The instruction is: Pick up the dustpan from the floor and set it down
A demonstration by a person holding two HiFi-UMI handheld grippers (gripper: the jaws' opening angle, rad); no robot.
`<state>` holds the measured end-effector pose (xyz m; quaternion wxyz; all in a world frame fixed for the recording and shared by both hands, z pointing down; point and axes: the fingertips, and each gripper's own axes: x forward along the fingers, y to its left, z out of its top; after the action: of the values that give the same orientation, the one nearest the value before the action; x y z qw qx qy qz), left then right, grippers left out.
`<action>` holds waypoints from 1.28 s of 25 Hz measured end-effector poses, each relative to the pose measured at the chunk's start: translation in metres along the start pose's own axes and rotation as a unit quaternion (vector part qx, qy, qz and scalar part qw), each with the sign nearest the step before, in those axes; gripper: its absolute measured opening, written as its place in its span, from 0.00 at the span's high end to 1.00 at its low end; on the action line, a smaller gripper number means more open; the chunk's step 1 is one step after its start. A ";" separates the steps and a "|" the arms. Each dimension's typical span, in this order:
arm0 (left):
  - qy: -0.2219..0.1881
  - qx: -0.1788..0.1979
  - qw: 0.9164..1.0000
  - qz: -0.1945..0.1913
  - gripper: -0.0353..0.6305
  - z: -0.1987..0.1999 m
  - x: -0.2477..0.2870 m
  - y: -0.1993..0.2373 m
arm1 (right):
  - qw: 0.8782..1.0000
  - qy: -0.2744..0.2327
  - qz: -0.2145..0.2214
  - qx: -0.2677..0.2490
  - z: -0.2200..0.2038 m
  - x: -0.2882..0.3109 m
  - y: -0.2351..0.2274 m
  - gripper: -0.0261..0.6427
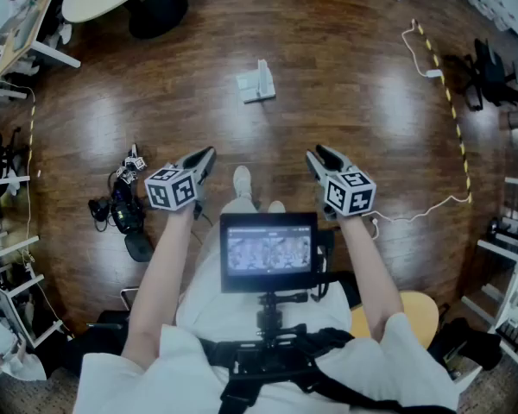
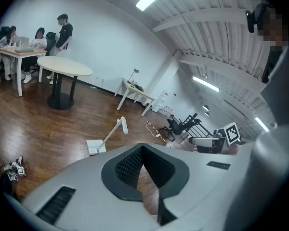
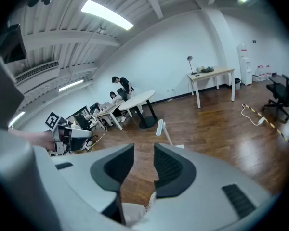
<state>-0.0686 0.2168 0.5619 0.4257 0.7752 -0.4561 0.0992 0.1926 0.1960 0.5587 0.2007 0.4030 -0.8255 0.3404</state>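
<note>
Head view shows the white dustpan (image 1: 259, 83) lying on the wooden floor (image 1: 354, 84), well ahead of both claws: left claw (image 1: 209, 153) clenched on nothing, right claw (image 1: 316, 153) released and empty.

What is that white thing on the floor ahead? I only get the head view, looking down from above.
Observer: A dustpan; the left gripper view shows its long handle rising at a slant.
Operator: Are those tools gripping anything?
Observer: No. The right gripper has its jaws apart, nothing held between them.
Operator: And the left?
Observer: The left gripper has its jaw tips together, holding nothing.
</note>
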 end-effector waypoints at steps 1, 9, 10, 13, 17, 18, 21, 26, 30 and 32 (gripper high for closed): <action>0.000 0.002 1.000 -0.002 0.96 0.005 0.001 0.003 | 1.000 -0.001 -0.001 0.000 0.003 0.004 0.001 0.74; 0.005 0.019 1.000 -0.018 0.96 0.041 0.007 0.029 | 1.000 -0.012 -0.013 0.004 0.028 0.033 0.014 0.74; 0.006 0.020 1.000 -0.020 0.96 0.045 0.007 0.034 | 1.000 -0.013 -0.015 0.005 0.031 0.037 0.017 0.74; 0.010 0.019 0.999 -0.025 0.96 0.053 0.007 0.049 | 1.000 -0.017 -0.024 0.010 0.035 0.047 0.023 0.74; 0.015 0.024 0.999 -0.037 0.96 0.057 0.013 0.064 | 0.999 -0.022 -0.033 0.012 0.038 0.058 0.025 0.74; 0.015 0.025 0.999 -0.039 0.96 0.059 0.015 0.068 | 0.999 -0.023 -0.035 0.012 0.038 0.062 0.026 0.74; 0.016 0.024 0.999 -0.042 0.96 0.060 0.017 0.078 | 0.999 -0.026 -0.039 0.013 0.040 0.069 0.029 0.74; 0.021 0.022 0.998 -0.050 0.96 0.068 0.022 0.080 | 0.998 -0.032 -0.049 0.010 0.056 0.070 0.025 0.74; 0.022 0.026 0.998 -0.060 0.96 0.073 0.028 0.080 | 0.998 -0.036 -0.058 0.009 0.060 0.071 0.022 0.74; 0.024 0.027 0.997 -0.064 0.96 0.076 0.031 0.083 | 0.997 -0.036 -0.060 0.010 0.062 0.075 0.021 0.74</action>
<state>-0.1348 0.1224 0.5787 0.4209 0.8115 -0.3922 0.1022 0.1274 0.1210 0.5534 0.1867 0.4663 -0.8027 0.3215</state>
